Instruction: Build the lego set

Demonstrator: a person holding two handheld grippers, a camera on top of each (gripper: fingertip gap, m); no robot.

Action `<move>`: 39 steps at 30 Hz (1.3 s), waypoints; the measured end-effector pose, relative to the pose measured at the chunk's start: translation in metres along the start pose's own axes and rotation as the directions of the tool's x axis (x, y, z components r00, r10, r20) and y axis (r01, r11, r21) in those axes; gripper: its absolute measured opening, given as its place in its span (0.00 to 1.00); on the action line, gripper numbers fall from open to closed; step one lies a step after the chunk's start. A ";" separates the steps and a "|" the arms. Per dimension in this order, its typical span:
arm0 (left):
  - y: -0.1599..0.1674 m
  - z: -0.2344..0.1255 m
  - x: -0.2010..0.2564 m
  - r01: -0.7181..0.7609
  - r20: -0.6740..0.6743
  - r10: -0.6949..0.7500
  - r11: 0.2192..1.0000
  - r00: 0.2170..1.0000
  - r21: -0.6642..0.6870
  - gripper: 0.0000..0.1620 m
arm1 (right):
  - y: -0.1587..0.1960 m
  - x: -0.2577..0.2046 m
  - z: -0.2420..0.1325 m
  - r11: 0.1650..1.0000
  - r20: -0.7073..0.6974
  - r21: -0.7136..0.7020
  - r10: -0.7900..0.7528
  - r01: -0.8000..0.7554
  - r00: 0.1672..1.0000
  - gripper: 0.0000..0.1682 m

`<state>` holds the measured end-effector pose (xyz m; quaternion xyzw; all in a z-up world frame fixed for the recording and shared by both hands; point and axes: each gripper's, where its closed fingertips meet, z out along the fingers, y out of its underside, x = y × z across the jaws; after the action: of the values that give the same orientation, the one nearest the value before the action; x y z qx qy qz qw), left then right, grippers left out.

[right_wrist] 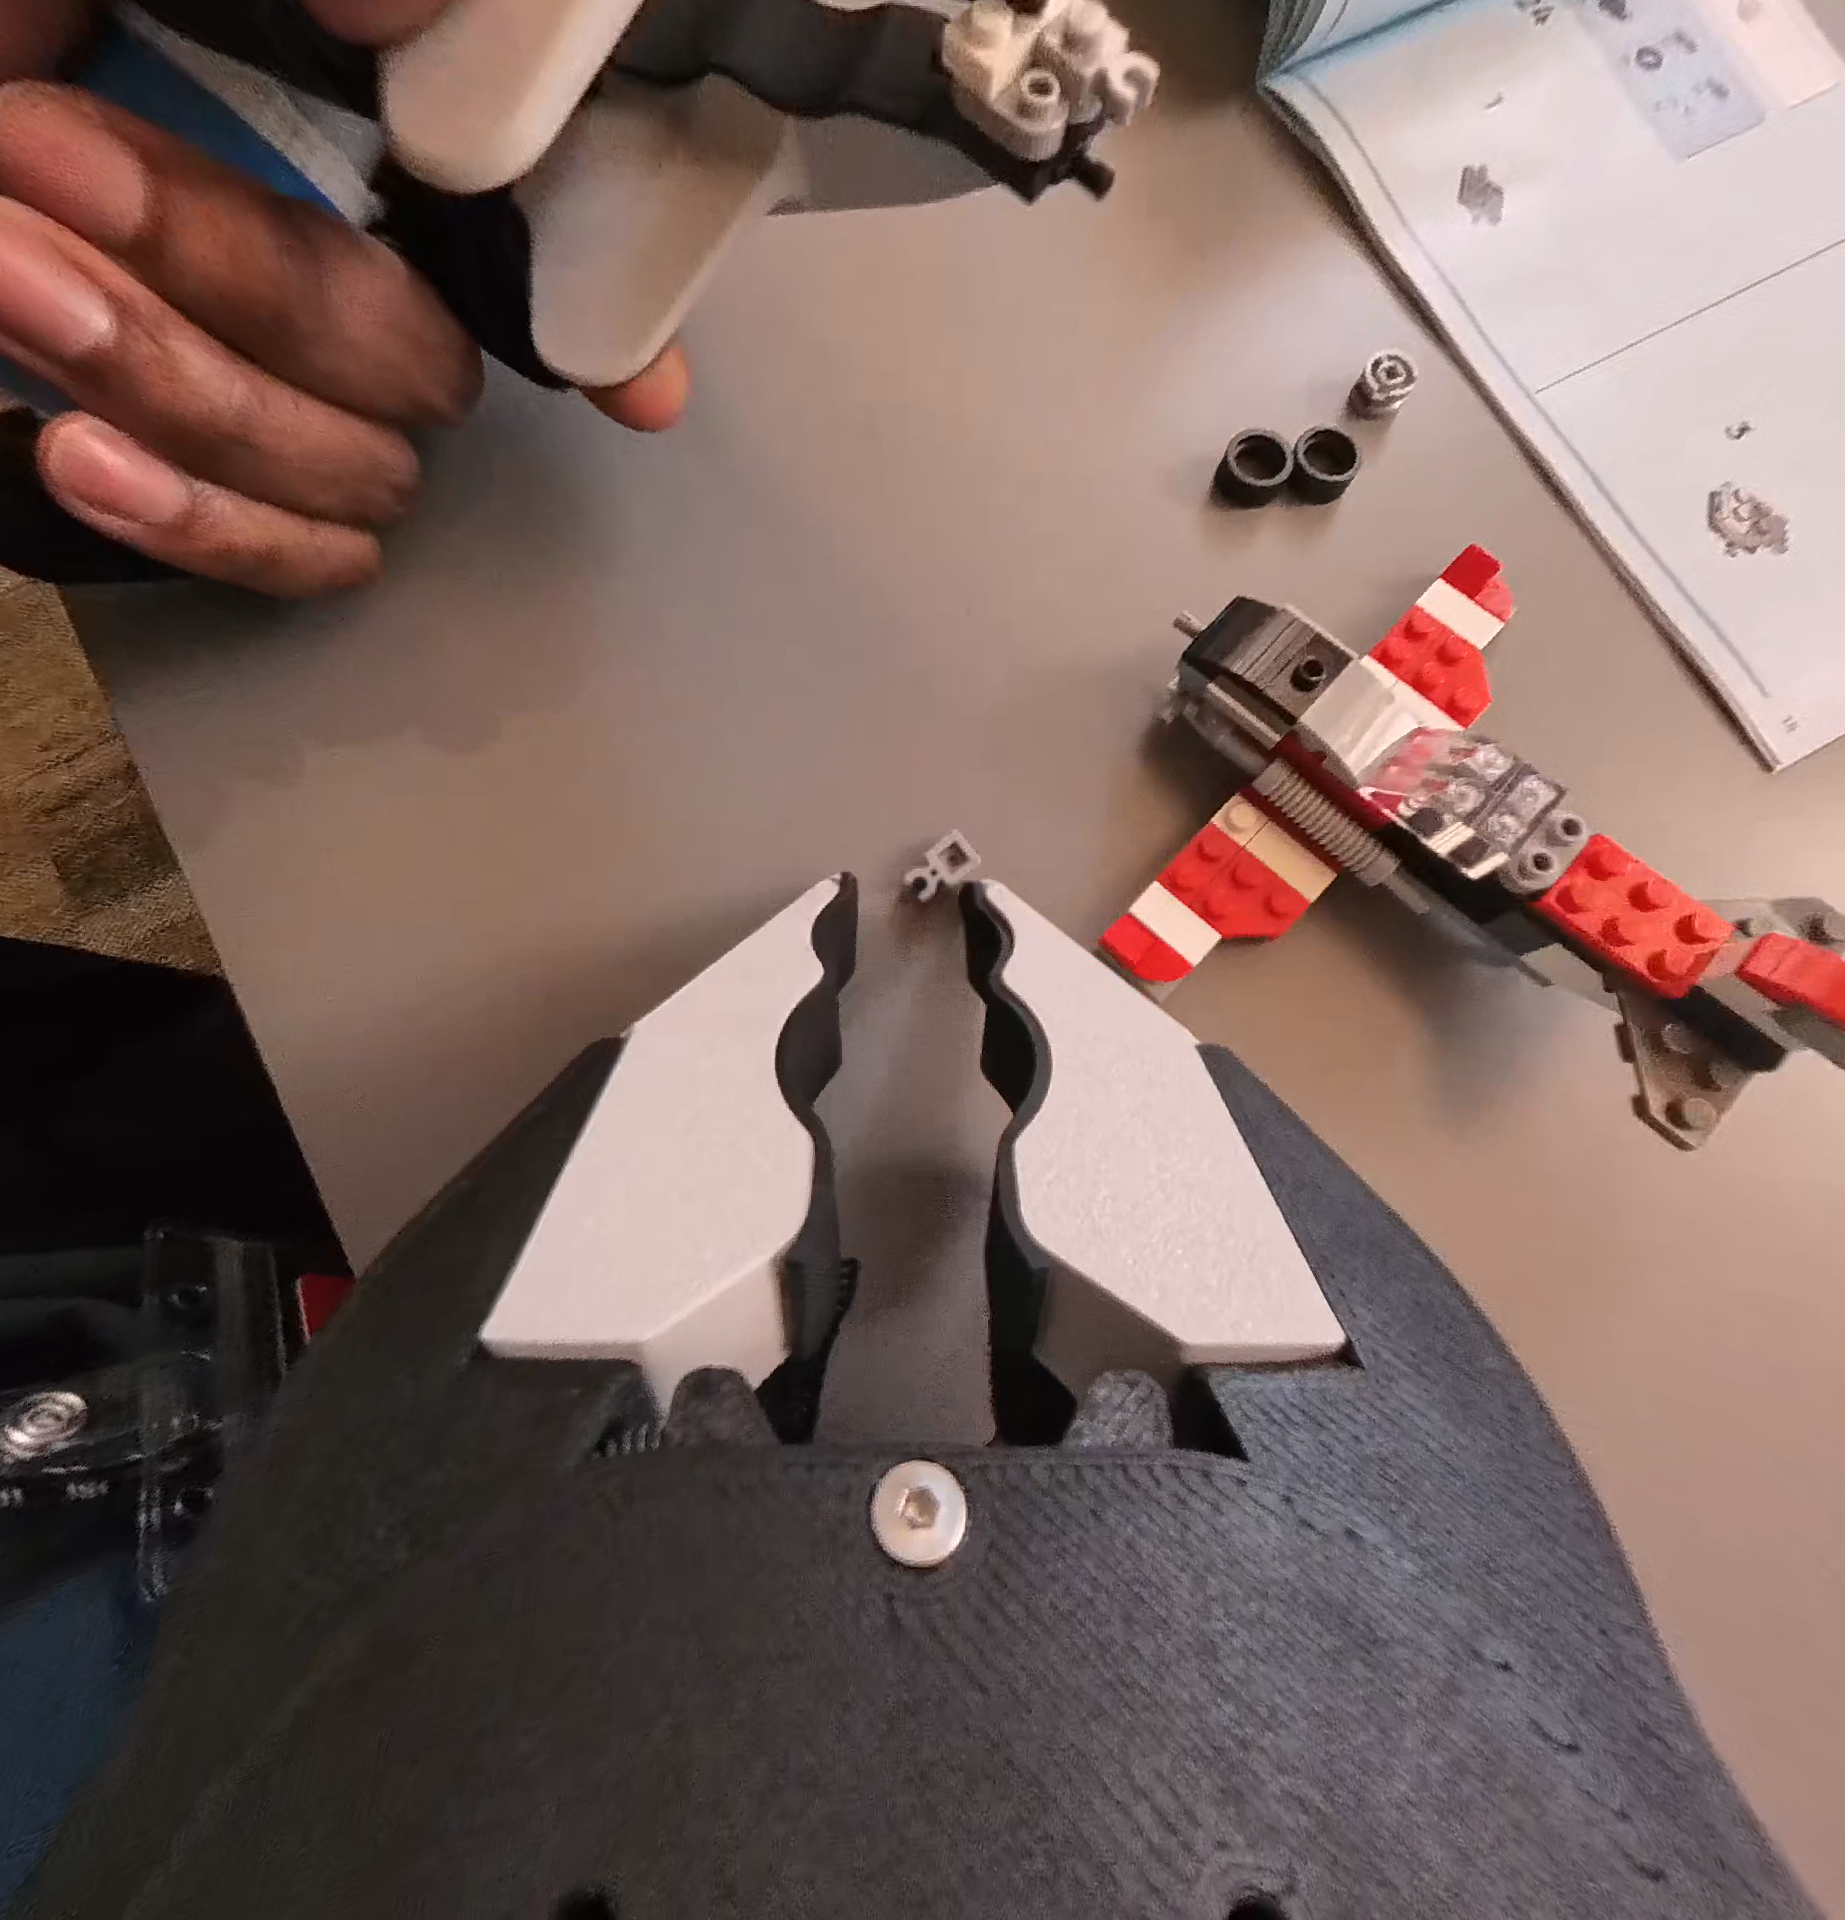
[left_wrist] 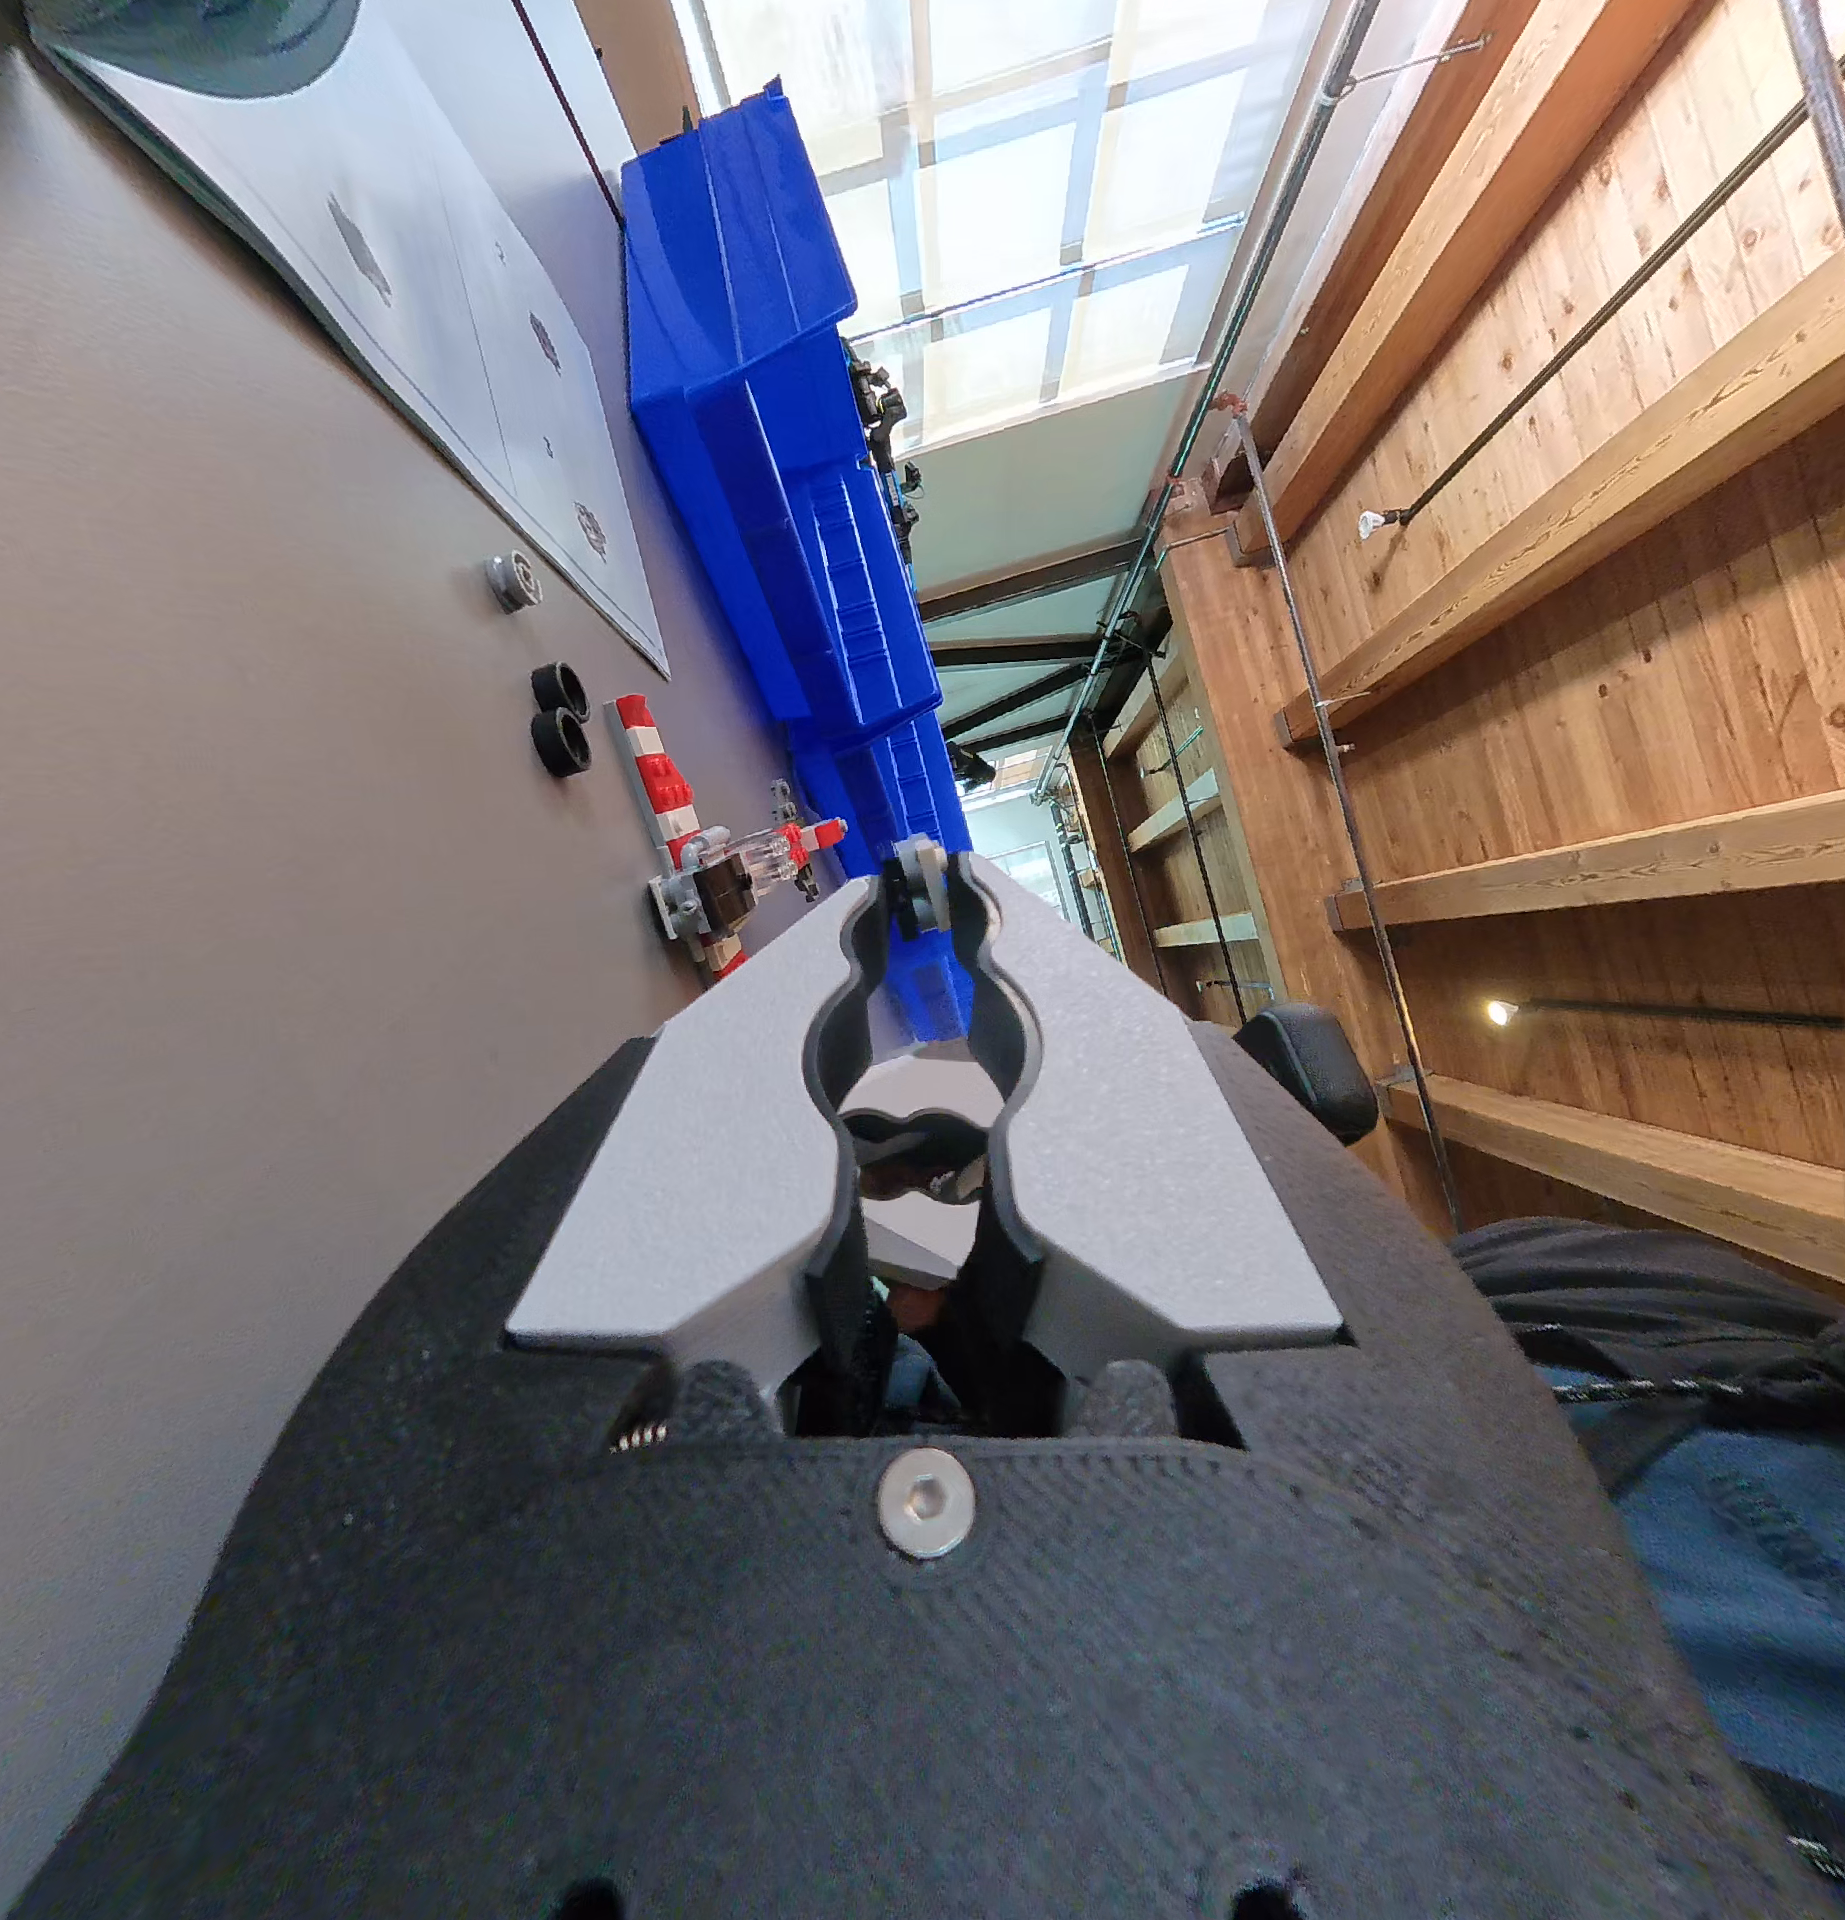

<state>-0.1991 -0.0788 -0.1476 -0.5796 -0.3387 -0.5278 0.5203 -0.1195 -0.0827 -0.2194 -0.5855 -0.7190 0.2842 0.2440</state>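
- Plane point(right_wrist: 1437, 821), two tyres point(right_wrist: 1287, 464), a hub point(right_wrist: 1383, 382) and a booklet point(right_wrist: 1624, 312) are lying right of you.
- Your right claw point(right_wrist: 907, 894) is gaping, a small clip point(right_wrist: 939, 868) lying just off its tips.
- Your left claw point(left_wrist: 920, 883) is pinching a grey-black assembly point(left_wrist: 918, 878) above the table point(right_wrist: 793, 623).

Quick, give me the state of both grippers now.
Left gripper: shut on a small grey-and-black lego piece.
Right gripper: open, holding nothing; a tiny grey piece lies on the table just ahead of its tips.

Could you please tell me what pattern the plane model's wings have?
Red and white stripes on the plane model's wings, clearest in the right wrist view.
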 end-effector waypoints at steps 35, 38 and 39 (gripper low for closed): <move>-0.001 -0.001 0.000 -0.003 0.004 0.003 1.000 1.000 0.003 0.07 | -0.033 0.020 0.030 1.000 -0.018 0.008 0.001 -0.001 1.000 0.12; -0.002 -0.002 0.000 -0.002 0.001 0.002 1.000 1.000 0.006 0.07 | -0.035 0.018 0.034 1.000 -0.023 0.002 -0.008 0.008 1.000 0.12; -0.002 -0.002 0.000 -0.001 0.000 0.001 1.000 1.000 0.007 0.07 | -0.036 0.017 0.035 1.000 -0.023 0.004 -0.015 0.015 1.000 0.10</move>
<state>-0.2017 -0.0806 -0.1474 -0.5780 -0.3402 -0.5263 0.5227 -0.1719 -0.0762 -0.2196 -0.5828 -0.7199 0.2770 0.2557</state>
